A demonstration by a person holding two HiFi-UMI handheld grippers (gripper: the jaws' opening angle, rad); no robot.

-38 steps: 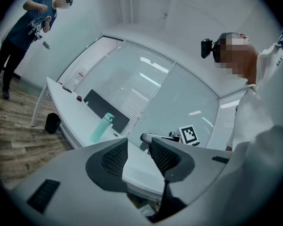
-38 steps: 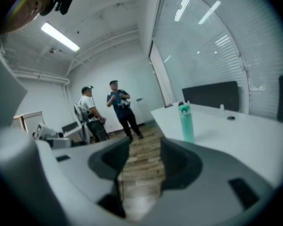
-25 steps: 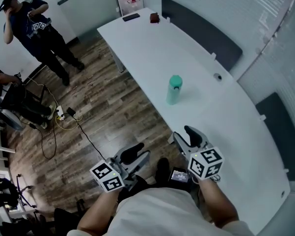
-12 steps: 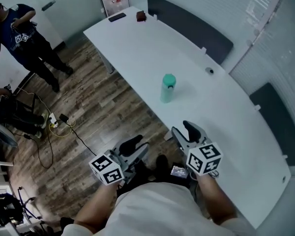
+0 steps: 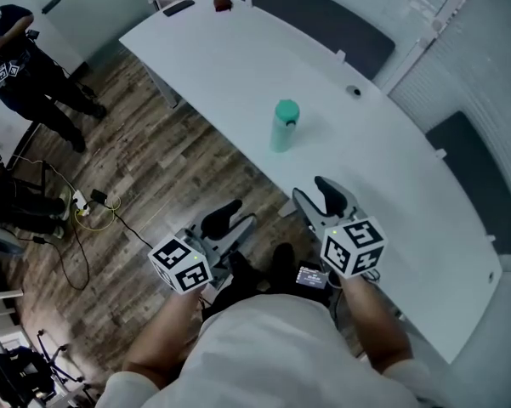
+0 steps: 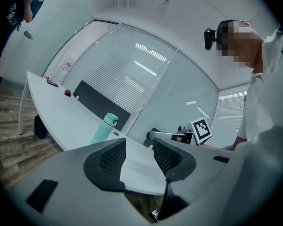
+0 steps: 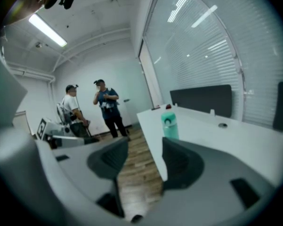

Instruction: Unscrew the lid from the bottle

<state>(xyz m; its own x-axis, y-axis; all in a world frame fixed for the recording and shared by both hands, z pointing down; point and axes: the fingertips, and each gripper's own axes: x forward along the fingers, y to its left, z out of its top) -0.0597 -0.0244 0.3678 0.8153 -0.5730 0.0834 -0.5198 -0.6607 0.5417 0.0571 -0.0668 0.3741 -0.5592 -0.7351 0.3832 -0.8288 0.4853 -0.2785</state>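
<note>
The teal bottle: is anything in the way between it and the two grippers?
Nothing visible does. Only bare white table and open air lie between the teal bottle and the left gripper and right gripper. Both are empty, with jaws opening.

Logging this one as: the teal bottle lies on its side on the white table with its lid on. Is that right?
Not quite: the bottle stands upright on the table, as the head view shows. Its lid is on.
</note>
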